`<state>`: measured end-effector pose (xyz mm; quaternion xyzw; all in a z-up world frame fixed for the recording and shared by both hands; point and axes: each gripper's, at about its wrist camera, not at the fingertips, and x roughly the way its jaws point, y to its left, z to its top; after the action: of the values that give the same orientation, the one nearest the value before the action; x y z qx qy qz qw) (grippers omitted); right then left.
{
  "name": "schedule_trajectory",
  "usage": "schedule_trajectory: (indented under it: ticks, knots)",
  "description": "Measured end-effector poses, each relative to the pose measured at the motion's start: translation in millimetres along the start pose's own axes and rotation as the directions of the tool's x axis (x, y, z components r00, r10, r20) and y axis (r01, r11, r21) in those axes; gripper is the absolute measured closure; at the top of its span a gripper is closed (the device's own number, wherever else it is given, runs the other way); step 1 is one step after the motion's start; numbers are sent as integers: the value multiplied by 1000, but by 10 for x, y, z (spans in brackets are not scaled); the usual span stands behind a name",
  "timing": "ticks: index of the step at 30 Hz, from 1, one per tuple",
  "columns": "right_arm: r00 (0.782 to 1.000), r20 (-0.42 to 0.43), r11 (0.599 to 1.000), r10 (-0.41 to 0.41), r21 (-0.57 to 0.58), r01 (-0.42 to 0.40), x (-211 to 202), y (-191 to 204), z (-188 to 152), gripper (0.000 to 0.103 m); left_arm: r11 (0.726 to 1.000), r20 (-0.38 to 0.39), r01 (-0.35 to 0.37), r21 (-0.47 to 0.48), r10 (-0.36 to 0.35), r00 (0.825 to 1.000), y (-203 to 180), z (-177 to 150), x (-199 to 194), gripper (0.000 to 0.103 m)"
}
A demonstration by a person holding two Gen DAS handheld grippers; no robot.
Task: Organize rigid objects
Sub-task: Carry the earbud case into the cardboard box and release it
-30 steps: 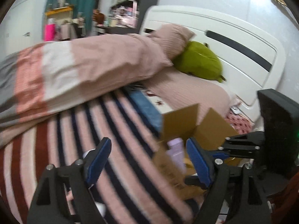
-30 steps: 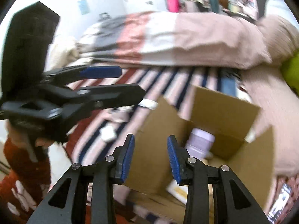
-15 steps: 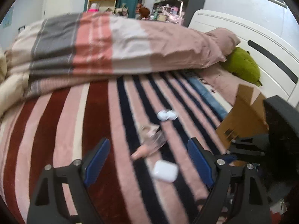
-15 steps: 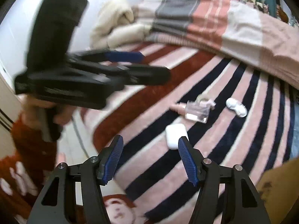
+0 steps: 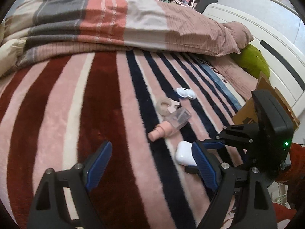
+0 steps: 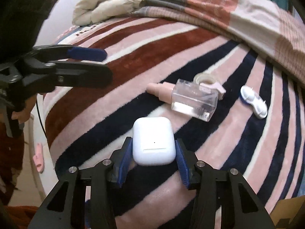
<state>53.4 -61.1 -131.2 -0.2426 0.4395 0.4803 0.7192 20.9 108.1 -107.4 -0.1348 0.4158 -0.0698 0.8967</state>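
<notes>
A white earbuds case point(image 6: 154, 140) lies on the striped blanket between the fingers of my right gripper point(image 6: 153, 152), whose jaws stand just beside its sides with small gaps. The case also shows in the left wrist view point(image 5: 184, 153). Beyond it lie a clear bottle with a pink pump point(image 6: 192, 100), a roll of tape in a pink dispenser point(image 6: 206, 82) and a small white object point(image 6: 253, 101). My left gripper point(image 5: 150, 166) is open and empty above the blanket, left of the case.
A cardboard box point(image 5: 261, 103) stands at the right on the bed; its corner shows in the right wrist view point(image 6: 287, 213). A folded striped duvet point(image 5: 114, 19) lies across the far side. A green plush point(image 5: 251, 61) rests by the white headboard.
Both grippers swung away from the box toward the loose objects. My right gripper moved down to the earbuds case, which now sits between its fingers.
</notes>
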Motion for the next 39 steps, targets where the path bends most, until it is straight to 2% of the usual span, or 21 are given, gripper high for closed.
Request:
schedule_trajectory:
  ticks: [6, 11, 18, 22, 29, 35, 39]
  knots:
    - [994, 110, 1000, -19, -22, 21, -413, 145, 51, 64, 991, -4, 131, 17, -131, 991, -282, 100, -69, 20]
    - [977, 208, 997, -53, -37, 62, -900, 278, 104, 64, 971, 10, 233, 47, -234, 972, -608, 262, -226, 21]
    - [935, 323, 985, -145, -40, 167, -1505, 338, 36, 64, 923, -2, 369, 109, -371, 929, -1104, 519, -425, 53]
    - [911, 360, 976, -201, -10, 219, -1794, 210, -41, 64, 915, -7, 361, 180, -366, 931, -1491, 699, -466, 54]
    - [899, 351, 965, -260, 104, 239, -2238, -278, -305, 64, 883, -66, 368, 290, -366, 928, -2269, 966, -278, 54]
    - [909, 276, 942, -313, 212, 260, -2503, -791, -653, 64, 841, -152, 394, 371, -364, 919, -2926, 1115, 104, 54]
    - [926, 193, 926, -323, 265, 268, -2534, -1088, -856, 64, 822, -211, 405, 400, -347, 914, -3249, 1124, 390, 56]
